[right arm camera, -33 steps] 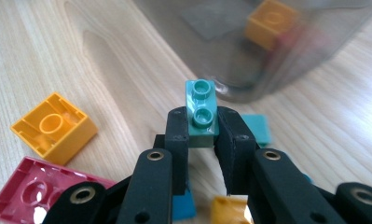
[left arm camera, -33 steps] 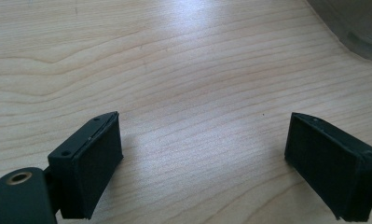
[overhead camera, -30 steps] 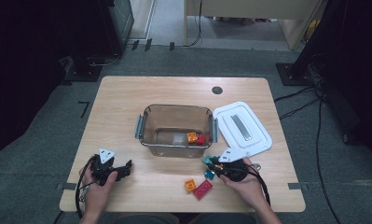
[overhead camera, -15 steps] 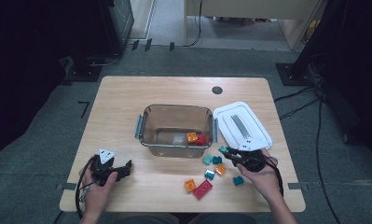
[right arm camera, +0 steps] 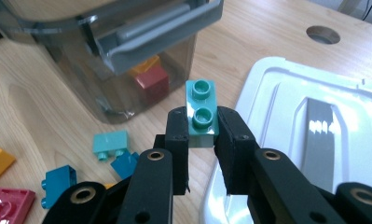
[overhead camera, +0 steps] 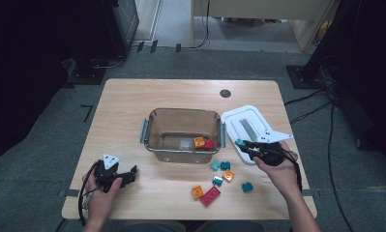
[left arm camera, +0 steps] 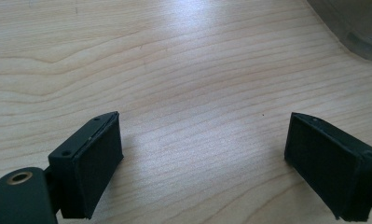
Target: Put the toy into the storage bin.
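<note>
My right gripper (right arm camera: 201,128) is shut on a teal two-stud brick (right arm camera: 201,112), held above the table beside the clear plastic bin (right arm camera: 127,28). In the high view that gripper (overhead camera: 244,145) hovers over the near edge of the white lid (overhead camera: 248,126), right of the bin (overhead camera: 183,133). An orange brick (overhead camera: 199,142) and a red brick (overhead camera: 208,144) lie inside the bin. My left gripper (overhead camera: 127,175) rests at the table's front left, open; its black pads (left arm camera: 97,163) stand wide apart over bare wood.
Loose bricks lie on the table in front of the bin: teal and blue ones (overhead camera: 220,166), a small orange one (overhead camera: 228,175), an orange one (overhead camera: 197,192), a flat red plate (overhead camera: 210,196) and a blue one (overhead camera: 247,187). A round hole (overhead camera: 225,93) is at the table's far side.
My right gripper has risen and moved right and away from the loose bricks, carrying the teal brick toward the lid's edge. The left gripper has stayed put.
</note>
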A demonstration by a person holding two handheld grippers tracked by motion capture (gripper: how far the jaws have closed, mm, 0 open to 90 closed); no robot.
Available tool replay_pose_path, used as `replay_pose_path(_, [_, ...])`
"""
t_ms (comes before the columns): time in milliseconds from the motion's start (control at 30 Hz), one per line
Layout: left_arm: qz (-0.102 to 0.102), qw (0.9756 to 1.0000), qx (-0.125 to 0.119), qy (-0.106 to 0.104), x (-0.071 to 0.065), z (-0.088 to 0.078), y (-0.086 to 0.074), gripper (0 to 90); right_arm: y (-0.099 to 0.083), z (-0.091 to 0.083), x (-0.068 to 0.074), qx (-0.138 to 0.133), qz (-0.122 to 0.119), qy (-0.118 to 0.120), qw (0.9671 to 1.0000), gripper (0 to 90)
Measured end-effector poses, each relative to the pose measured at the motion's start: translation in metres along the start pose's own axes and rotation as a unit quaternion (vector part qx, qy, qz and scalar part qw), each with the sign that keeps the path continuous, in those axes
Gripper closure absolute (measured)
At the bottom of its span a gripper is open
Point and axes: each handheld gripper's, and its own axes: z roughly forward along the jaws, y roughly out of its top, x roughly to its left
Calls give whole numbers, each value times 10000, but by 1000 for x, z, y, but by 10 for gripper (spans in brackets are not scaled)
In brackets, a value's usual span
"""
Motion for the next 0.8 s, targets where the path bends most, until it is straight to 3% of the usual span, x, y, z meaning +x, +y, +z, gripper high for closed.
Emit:
replay_pose_path(433, [-1, 10000, -4, 3, 0, 0, 0, 108, 38, -9, -5, -135, -102, 92, 9998, 766])
replay_pose_path(800, [-6, 10000, -11, 26, 0, 1, 1, 114, 78, 2, 12, -119, -463, 330, 9983, 766])
